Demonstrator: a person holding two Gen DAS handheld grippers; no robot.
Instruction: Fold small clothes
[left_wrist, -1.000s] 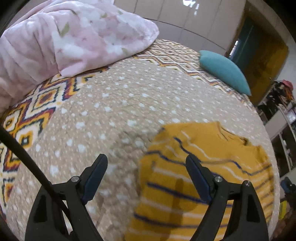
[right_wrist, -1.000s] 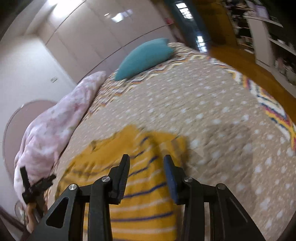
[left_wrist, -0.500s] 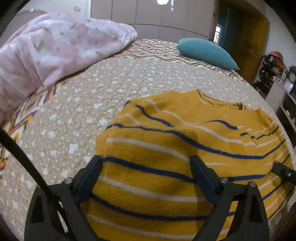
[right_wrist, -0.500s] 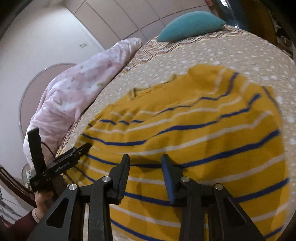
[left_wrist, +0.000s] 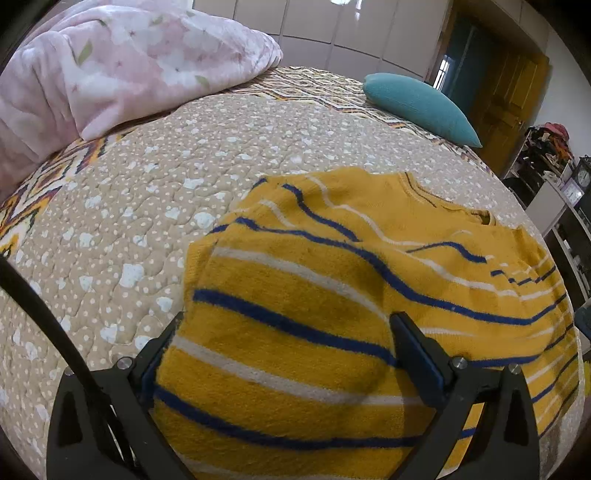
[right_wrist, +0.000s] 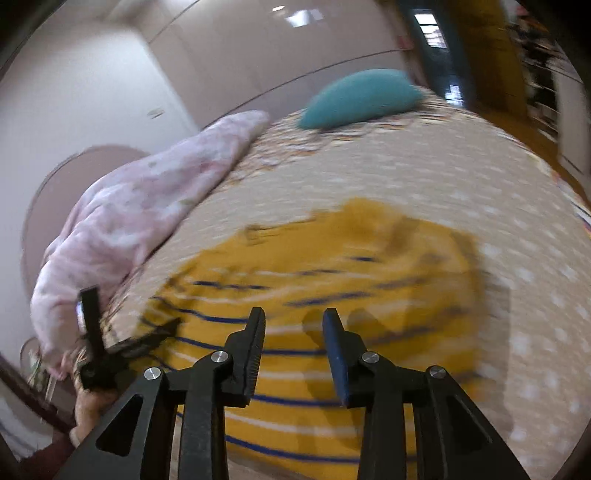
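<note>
Left wrist view: left gripper (left_wrist: 284, 354) gaped wide, just opened, empty over the striped sweater (left_wrist: 351, 295) lying lower right on the quilt (left_wrist: 155, 177); right wrist view, blurred: right gripper (right_wrist: 293, 350) part-open, holding nothing, sweater at centre frame; seemingly pre-fold, next needing an edge pinch.

- A yellow sweater (left_wrist: 332, 295) with blue and white stripes lies spread on the bed (left_wrist: 177, 177), toward its near right part, collar pointing to the far right edge
- The left gripper (left_wrist: 284, 339) hangs over the sweater's near end, its jaws having just been opening and now spread wide; neither pad presses the knit
- A pink floral blanket (left_wrist: 110, 70) is heaped at the bed's far left corner
- A teal pillow (left_wrist: 417, 105) rests at the far edge, well apart from the sweater
- A black cable (left_wrist: 44, 317) crosses the lower left
</note>
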